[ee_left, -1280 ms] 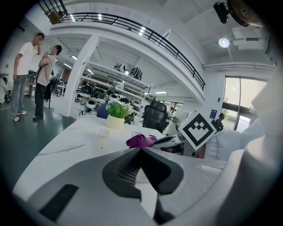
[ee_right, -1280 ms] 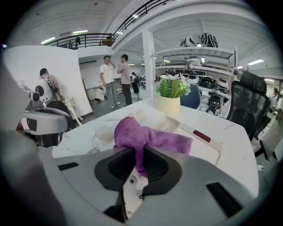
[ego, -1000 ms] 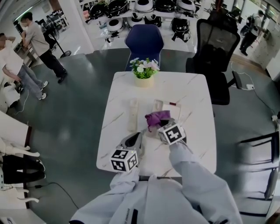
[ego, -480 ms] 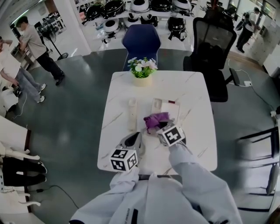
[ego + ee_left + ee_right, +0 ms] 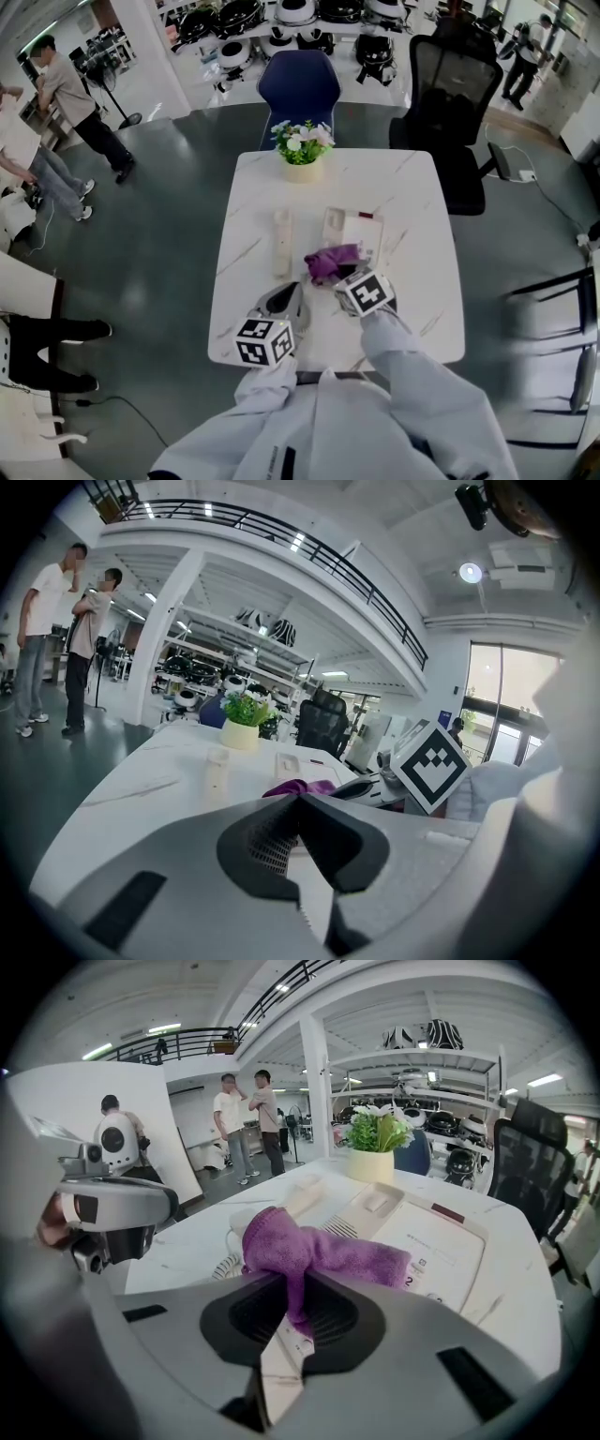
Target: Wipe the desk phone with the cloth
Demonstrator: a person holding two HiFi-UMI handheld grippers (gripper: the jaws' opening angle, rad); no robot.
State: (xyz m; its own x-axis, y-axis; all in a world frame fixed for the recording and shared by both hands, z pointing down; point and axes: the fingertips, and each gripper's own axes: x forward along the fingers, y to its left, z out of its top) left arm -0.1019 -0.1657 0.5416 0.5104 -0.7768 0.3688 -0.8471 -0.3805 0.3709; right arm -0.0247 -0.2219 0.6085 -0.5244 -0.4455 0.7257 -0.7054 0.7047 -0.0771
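Observation:
A white desk phone (image 5: 354, 232) (image 5: 427, 1237) lies in the middle of the white marble table (image 5: 412, 197), with its handset (image 5: 282, 242) (image 5: 217, 764) lying apart to the left. My right gripper (image 5: 330, 277) (image 5: 292, 1290) is shut on a purple cloth (image 5: 330, 260) (image 5: 309, 1249), which rests over the phone's near edge. My left gripper (image 5: 292, 298) (image 5: 298, 803) hovers low over the table's near left part, shut with nothing between its jaws. The purple cloth (image 5: 298, 787) shows just beyond it in the left gripper view.
A potted plant (image 5: 304, 150) stands at the table's far edge. A blue chair (image 5: 302, 89) and a black office chair (image 5: 448, 103) stand behind the table. People (image 5: 66, 89) stand far left. A coiled cord (image 5: 217, 1266) lies by the phone.
The purple cloth and my right gripper have slid slightly toward me along the phone. The left gripper has stayed put.

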